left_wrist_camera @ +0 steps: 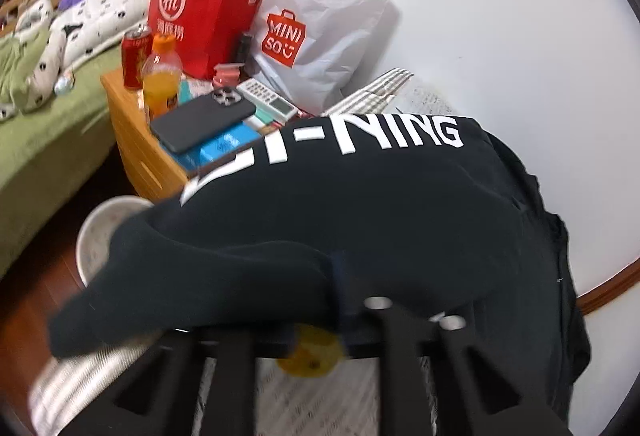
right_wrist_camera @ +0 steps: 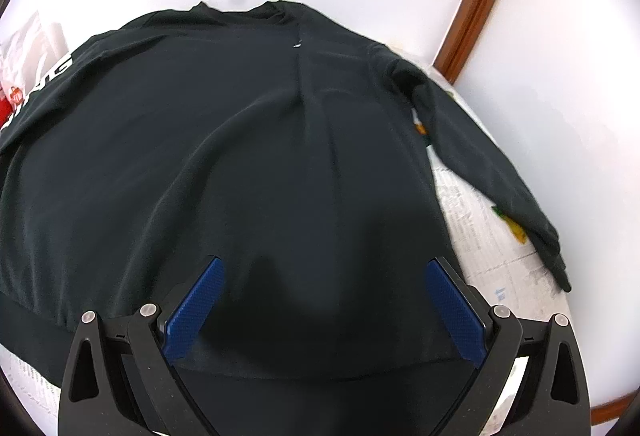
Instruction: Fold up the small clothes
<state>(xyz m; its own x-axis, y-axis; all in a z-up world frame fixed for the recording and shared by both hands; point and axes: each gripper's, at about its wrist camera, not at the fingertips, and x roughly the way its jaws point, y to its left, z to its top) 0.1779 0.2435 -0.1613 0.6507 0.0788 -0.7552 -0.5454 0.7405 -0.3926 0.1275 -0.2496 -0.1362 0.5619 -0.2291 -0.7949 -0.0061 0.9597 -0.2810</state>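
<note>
Two tools over one black shirt (right_wrist_camera: 256, 140), spread flat on papered surface (right_wrist_camera: 484, 236), collar at 12 o'clock in right view. Right tool (right_wrist_camera: 320, 308) spread wide, blue pads (right_wrist_camera: 196, 312) at 7 and 5 o'clock, hovering above hem, nothing between. Left tool (left_wrist_camera: 340, 300) drawn together, pinched on shirt fold near sleeve with white lettering (left_wrist_camera: 400, 136); fabric lifted, blurred. Other sleeve (right_wrist_camera: 500, 172) trailing toward 4 o'clock. Nightstand (left_wrist_camera: 128, 124) at 10 o'clock in left view: phone (left_wrist_camera: 200, 126), orange bottle (left_wrist_camera: 160, 76), red can (left_wrist_camera: 134, 54), red bag (left_wrist_camera: 208, 4), white bag (left_wrist_camera: 328, 20). Bed (left_wrist_camera: 44, 132) at 9 o'clock.
</note>
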